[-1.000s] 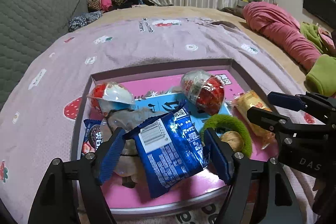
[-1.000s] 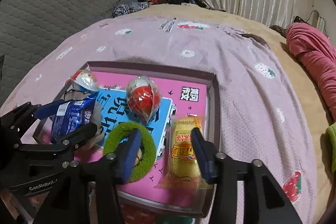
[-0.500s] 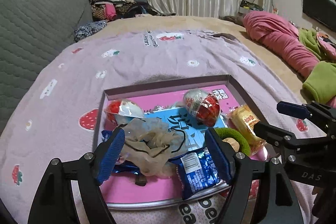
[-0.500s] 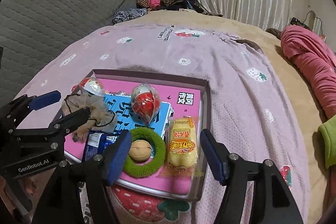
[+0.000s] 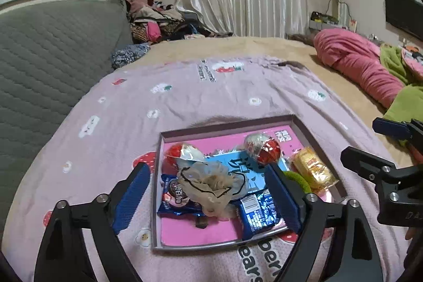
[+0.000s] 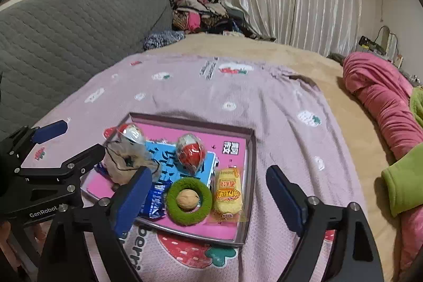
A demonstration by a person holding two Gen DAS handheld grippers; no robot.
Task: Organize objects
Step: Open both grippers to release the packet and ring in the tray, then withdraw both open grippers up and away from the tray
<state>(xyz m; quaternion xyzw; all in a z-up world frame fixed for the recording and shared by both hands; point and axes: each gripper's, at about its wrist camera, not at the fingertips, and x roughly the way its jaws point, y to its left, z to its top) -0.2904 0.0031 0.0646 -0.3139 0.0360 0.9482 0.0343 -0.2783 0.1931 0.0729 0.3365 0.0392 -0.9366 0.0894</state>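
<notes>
Pink shallow cardboard tray [image 6: 249, 176] looks filled; left gripper [image 5: 208, 198] and right gripper [image 6: 208, 198] just opened, both empty. Next: retreat or check for strays.

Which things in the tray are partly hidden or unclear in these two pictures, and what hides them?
- Green ring: left wrist view, mostly behind the left tongs' finger; the walnut shows only in the right wrist view.
- Blue snack packets: left wrist view, partly under the beige mesh pouch; print too small to read.
- Dark small item below the pouch: cannot identify.
- Tray near-left corner: right wrist view, behind the right tongs' finger.
</notes>
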